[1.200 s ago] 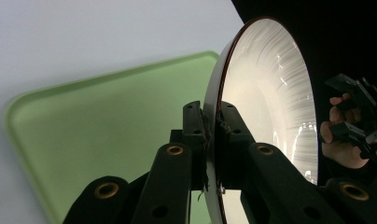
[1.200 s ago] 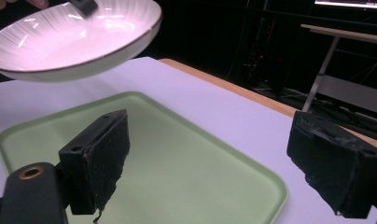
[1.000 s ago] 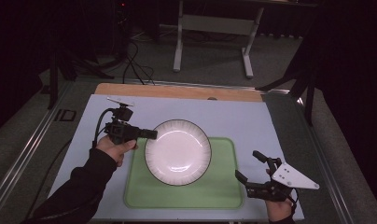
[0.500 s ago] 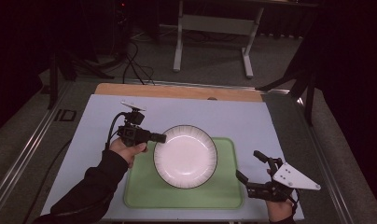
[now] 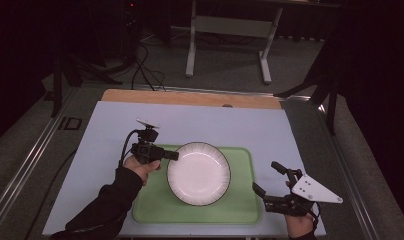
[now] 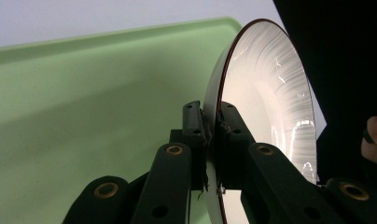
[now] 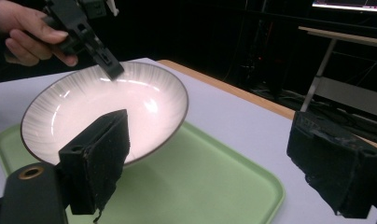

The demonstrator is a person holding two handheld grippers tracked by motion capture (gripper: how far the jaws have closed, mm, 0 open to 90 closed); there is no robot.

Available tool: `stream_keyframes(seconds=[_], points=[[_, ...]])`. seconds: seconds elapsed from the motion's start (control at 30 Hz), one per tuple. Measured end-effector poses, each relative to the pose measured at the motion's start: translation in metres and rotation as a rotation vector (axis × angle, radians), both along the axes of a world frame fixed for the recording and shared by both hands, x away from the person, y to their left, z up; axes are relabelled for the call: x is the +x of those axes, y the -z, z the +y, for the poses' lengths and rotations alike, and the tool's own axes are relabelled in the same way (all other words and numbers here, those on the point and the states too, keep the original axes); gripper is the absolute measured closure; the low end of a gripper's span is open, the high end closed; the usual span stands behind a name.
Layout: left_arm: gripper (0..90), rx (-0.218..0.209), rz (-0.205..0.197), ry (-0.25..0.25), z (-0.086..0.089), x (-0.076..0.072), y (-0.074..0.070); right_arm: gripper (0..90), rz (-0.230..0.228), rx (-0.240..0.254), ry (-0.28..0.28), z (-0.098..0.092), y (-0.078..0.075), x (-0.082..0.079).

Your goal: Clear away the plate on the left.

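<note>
The left claw [image 5: 171, 155] is pinching the near-left rim of the white plate [image 5: 199, 173], holding it tilted over the green tray [image 5: 242, 210] at the bench's near edge. The right claw [image 5: 270, 182], gaping empty, is waiting beside the tray. Likely next: lowering the plate flat.

The plate [image 5: 198, 173], clamped at its rim by the left gripper [image 5: 171, 155], covers the middle of the green tray [image 5: 245, 200]. Bare surface [image 5: 215, 125] lies open beyond the tray, and the tray's right end is free near the wide-jawed right gripper [image 5: 270, 182].
</note>
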State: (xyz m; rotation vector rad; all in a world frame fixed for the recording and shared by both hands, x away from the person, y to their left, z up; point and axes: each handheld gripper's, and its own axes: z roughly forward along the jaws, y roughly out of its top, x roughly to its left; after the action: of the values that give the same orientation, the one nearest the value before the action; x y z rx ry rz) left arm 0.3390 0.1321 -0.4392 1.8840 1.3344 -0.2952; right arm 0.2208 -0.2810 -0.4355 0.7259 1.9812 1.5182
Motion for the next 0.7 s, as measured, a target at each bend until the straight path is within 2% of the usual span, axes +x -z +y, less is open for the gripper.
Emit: stream_keyframes(seconds=[0.43,0.7], points=[[84.5,0.001,0.039,-0.025,-0.002,0.007,0.028,12.8,0.002,-0.005,-0.007,0.001,0.001,0.001],[84.2,0.03,0.043,-0.026,-0.004,0.009,0.037,12.9,0.008,-0.006,-0.008,0.001,0.001,0.001]])
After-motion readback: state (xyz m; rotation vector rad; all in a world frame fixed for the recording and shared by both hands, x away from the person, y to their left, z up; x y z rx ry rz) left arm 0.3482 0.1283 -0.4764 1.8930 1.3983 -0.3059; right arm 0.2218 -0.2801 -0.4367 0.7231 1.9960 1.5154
